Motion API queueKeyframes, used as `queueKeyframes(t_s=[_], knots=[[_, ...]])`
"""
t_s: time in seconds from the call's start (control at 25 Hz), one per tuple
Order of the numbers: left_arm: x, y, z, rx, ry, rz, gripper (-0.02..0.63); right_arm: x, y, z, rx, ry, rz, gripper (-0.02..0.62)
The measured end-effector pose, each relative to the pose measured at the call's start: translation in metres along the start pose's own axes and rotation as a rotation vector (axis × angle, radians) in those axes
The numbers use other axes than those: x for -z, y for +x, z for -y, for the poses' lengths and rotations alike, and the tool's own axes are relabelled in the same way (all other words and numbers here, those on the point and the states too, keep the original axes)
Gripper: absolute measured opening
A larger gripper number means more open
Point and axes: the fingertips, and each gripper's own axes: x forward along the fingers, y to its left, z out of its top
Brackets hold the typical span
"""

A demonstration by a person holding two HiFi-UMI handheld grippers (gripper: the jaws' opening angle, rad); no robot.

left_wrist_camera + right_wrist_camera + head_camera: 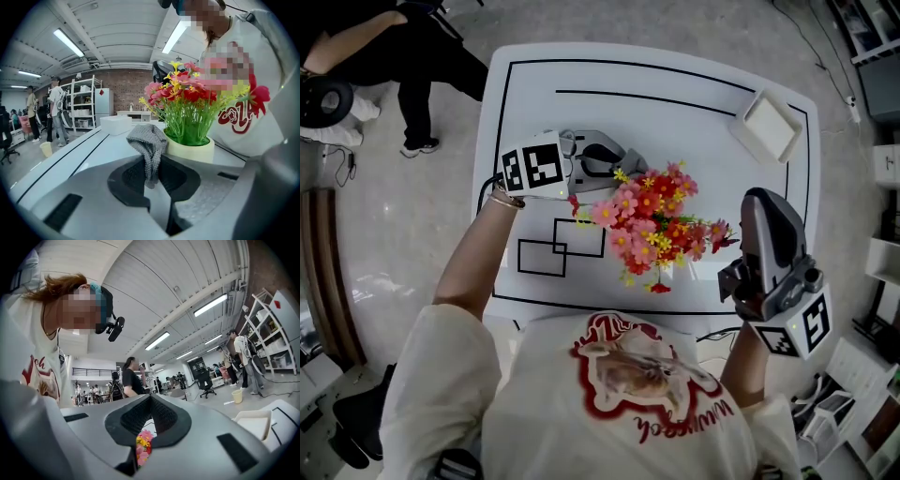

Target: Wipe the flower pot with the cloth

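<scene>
While the left hand-held gripper (151, 165) pinches the grey cloth (149, 143) between its closed jaws, the cloth sits just beside the cream pot (191, 151); contact unclear. Pot stands on the white surface (675, 84), hidden from above by pink and red flowers (652, 220). Right hand-held gripper (766, 202) hangs right of the flowers, jaws together, empty. White tray (772, 125) at far right corner.

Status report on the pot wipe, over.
Left gripper shut on grey cloth, close by cream pot. Right gripper shut, empty, held clear. Flowers overhang pot.
</scene>
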Motion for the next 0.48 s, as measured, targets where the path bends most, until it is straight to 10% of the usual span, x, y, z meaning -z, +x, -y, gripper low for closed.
queueKeyframes(t_s=[0.48], knots=[[0.008,-0.018,0.01,-0.097,-0.058,0.032,0.052,-0.003,-0.009,-0.011,0.003,-0.009,0.006,-0.002]])
